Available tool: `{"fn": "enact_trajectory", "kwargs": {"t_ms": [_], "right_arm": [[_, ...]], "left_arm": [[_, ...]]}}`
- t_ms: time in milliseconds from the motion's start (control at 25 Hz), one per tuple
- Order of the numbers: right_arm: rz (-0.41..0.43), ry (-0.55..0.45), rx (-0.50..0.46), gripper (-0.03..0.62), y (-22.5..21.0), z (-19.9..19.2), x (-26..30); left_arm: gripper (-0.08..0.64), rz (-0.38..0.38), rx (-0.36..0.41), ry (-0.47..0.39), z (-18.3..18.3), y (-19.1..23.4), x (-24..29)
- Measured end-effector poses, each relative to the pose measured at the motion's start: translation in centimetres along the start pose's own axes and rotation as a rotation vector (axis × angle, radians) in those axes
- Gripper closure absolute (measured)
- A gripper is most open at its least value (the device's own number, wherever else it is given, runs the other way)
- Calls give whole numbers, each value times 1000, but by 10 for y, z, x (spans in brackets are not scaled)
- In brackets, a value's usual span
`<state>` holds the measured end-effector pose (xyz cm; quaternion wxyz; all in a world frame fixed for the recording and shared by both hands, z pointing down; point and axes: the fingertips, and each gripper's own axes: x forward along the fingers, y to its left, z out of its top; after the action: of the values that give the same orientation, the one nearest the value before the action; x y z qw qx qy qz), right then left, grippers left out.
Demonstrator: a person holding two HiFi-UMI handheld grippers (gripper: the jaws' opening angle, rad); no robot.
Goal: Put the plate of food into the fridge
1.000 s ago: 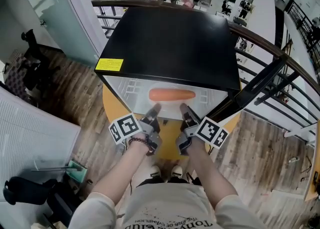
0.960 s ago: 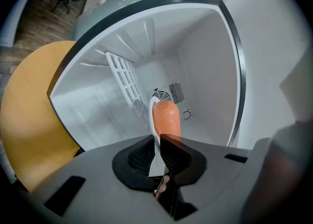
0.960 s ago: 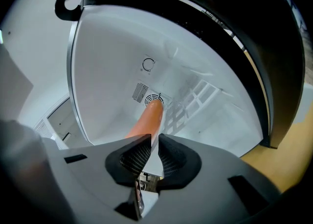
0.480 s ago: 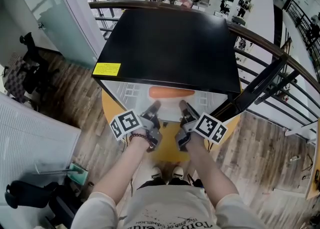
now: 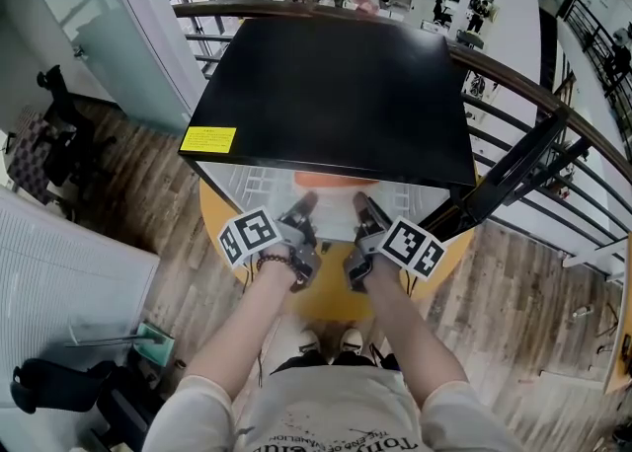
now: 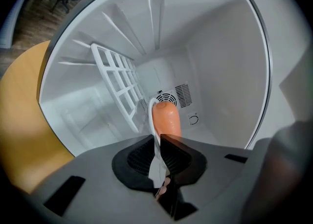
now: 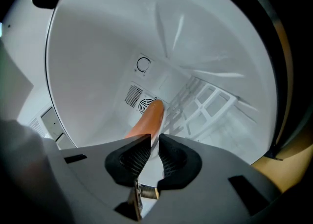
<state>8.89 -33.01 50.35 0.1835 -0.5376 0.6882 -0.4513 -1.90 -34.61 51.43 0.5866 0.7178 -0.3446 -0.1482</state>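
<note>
Plate (image 5: 331, 221), white, held level, rim pinched on either side by left gripper (image 5: 302, 207) and right gripper (image 5: 361, 207), halfway through the open front of the fridge (image 5: 336, 85), compact, black-topped, white inside, one long smooth orange piece of food (image 5: 326, 181) lying crosswise on the plate, partly under the fridge's top edge

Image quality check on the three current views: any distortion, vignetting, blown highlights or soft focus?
Head view: strong fisheye, the railing bows; sharp, evenly lit. Left gripper view: black vignette corners, fridge interior bright with ribs readable, orange food sharp, body of the left tool soft. Right gripper view: heavier vignette, same soft foreground on the right tool.
</note>
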Motion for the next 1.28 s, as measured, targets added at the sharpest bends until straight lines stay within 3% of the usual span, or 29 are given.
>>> {"fn": "enact_trajectory", "kwargs": {"t_ms": [480, 1000, 1280], "right_arm": [[-14, 3, -27, 525, -5, 0, 8], [-26, -8, -89, 506, 2, 2, 7], [-64, 4, -188, 486, 1, 0, 5]], "left_arm": [[506, 24, 13, 7, 5, 9, 9], [486, 38, 93, 20, 8, 1, 9], [464, 52, 176, 29, 6, 0, 9]]}}
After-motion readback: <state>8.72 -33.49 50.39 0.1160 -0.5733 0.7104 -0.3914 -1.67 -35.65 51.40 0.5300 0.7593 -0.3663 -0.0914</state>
